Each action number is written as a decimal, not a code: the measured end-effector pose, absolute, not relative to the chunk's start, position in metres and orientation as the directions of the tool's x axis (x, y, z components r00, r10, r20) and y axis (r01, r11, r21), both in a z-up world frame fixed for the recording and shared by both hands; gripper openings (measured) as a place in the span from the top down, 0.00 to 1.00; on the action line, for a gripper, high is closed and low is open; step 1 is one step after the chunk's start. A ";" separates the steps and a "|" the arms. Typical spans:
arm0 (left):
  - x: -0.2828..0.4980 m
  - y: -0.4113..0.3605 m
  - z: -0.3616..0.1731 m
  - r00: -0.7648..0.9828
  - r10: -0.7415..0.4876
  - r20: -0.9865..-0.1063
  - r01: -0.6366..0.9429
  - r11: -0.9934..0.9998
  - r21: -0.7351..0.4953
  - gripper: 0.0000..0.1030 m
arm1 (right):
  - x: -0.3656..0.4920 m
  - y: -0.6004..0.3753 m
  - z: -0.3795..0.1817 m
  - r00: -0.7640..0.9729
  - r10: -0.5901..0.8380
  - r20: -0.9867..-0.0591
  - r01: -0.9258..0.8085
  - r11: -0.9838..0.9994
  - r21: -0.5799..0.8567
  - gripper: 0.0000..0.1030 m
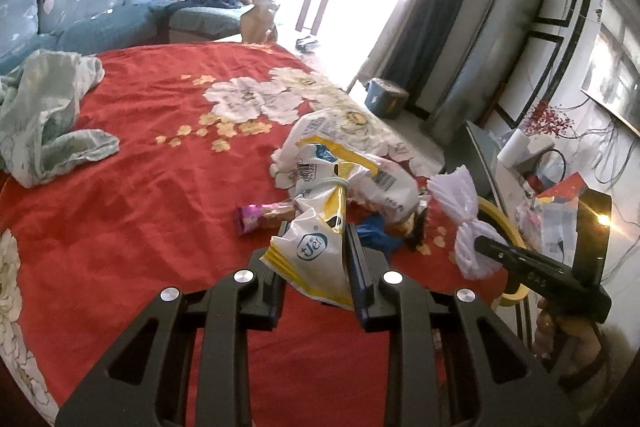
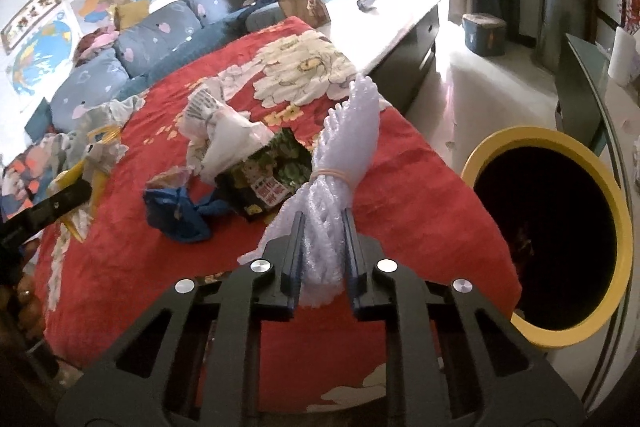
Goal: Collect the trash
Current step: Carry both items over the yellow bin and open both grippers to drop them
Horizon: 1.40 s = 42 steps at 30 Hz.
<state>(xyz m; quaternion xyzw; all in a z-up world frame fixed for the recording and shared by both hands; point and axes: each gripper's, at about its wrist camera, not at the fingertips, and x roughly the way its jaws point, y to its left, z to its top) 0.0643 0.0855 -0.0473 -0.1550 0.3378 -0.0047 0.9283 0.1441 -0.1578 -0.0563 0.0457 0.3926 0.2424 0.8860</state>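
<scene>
Left gripper [image 1: 314, 259] clamps a crumpled white-and-yellow plastic bag [image 1: 316, 259]; right gripper [image 2: 322, 247] clamps a banded white foam-wrap bundle [image 2: 336, 179], both above the red floral bedspread [image 2: 400, 167]. The yellow-rimmed black bin [image 2: 552, 227] stands beside. A blue wrapper [image 2: 180, 211] and a printed carton [image 2: 268, 175] remain uncollected.

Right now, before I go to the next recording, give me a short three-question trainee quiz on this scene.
1. True or false: the right gripper is shut on the white foam bundle.
2. What does the left gripper hold: (a) blue cloth, (b) white and yellow bag, (c) purple wrapper?
3. What colour is the bin's rim?

Key: 1 true; 2 b; 3 yellow.
</scene>
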 end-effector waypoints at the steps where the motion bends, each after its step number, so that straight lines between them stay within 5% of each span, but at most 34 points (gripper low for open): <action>1: 0.065 0.083 -0.046 0.773 -0.119 -0.623 -0.089 0.952 -0.292 0.76 | 0.144 -0.158 -0.055 0.576 0.468 -0.670 -0.397 0.877 0.271 0.89; 42: 0.090 -0.051 -0.027 0.742 -0.336 -0.580 0.211 0.939 -0.273 0.76 | 0.152 -0.250 -0.009 0.746 0.387 -0.543 -0.249 0.917 0.311 0.89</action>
